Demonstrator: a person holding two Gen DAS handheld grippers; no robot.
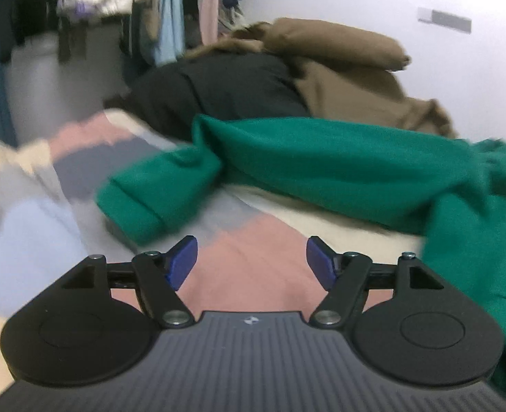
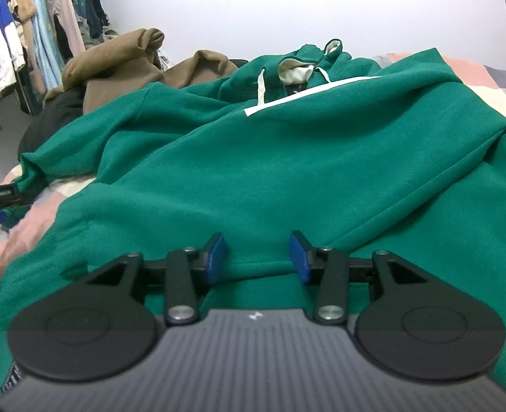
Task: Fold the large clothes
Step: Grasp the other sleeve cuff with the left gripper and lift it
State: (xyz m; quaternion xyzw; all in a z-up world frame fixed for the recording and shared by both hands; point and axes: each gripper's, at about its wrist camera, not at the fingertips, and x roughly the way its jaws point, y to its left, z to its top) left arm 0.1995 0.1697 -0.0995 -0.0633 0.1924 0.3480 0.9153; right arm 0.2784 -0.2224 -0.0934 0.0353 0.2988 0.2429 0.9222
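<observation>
A green hoodie [image 2: 287, 158] is spread across a patchwork bedspread [image 1: 253, 267], its hood at twelve o'clock in the right wrist view and one sleeve [image 1: 157, 199] stretched out toward nine o'clock. The left gripper [image 1: 252, 262] is held over bare bedspread with its jaws wide apart and nothing between them, the sleeve cuff lying just beyond at eleven o'clock. The right gripper [image 2: 257, 257] is seen with jaws apart over the hoodie's hem fold; whether the pads touch the cloth cannot be told. A brown garment [image 1: 338, 55] and a black one [image 1: 218, 89] are heaped behind.
</observation>
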